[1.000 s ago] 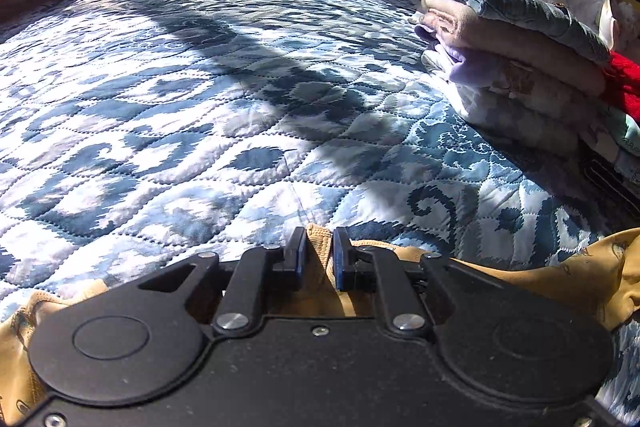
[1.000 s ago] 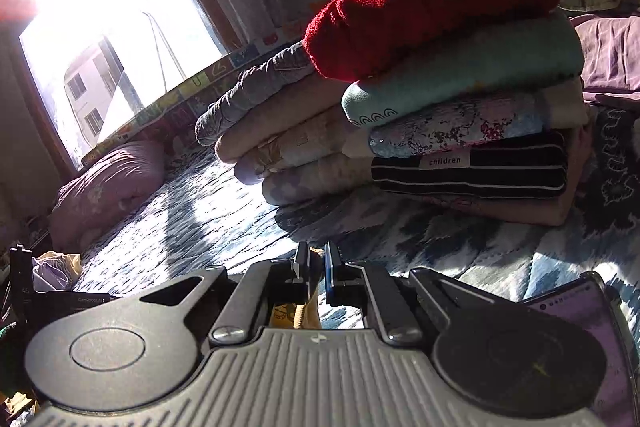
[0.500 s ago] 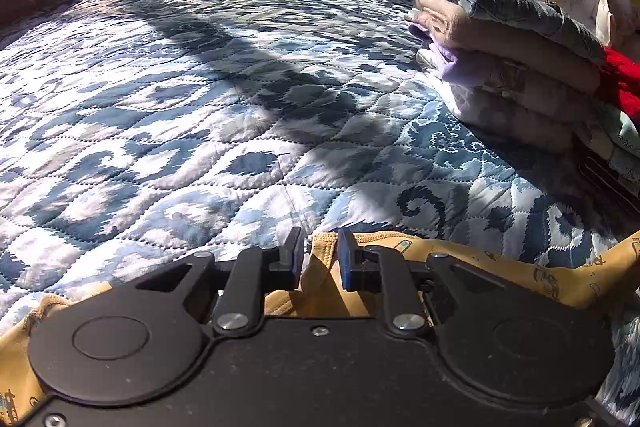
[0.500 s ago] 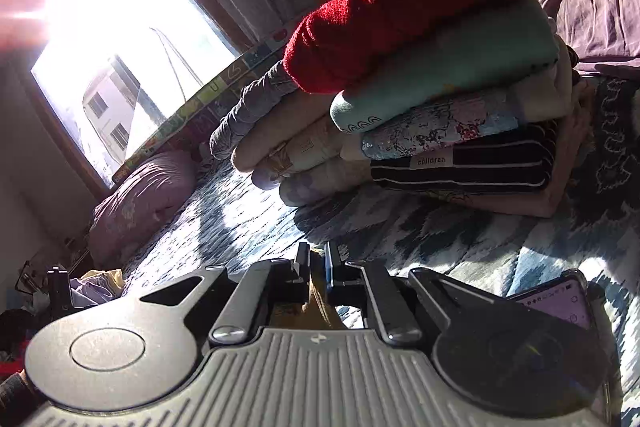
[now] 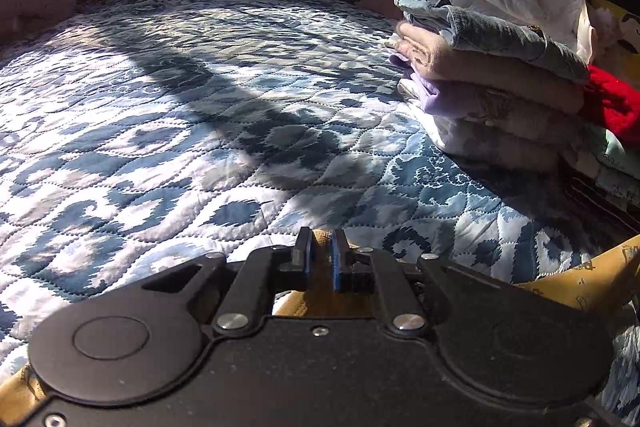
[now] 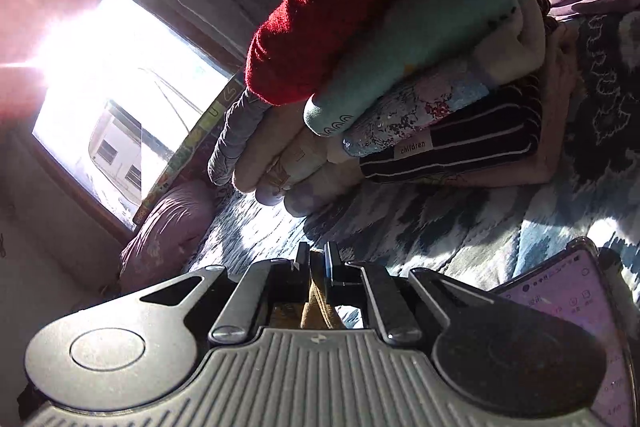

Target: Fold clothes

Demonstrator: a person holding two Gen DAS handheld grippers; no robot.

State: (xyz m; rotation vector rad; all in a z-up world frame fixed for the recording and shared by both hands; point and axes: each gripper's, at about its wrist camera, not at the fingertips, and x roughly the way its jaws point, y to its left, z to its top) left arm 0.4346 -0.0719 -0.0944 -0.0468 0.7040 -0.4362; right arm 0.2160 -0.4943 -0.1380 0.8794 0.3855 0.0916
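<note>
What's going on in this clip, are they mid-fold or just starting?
A person holds a gripper in each hand over a bed. Both the left gripper and the right gripper have their jaws shut on a mustard-yellow garment, each pinching a part of it above the blue patterned quilt. A stack of folded clothes sits ahead, and a phone lies on the quilt. How far the fold has got cannot be told.
</note>
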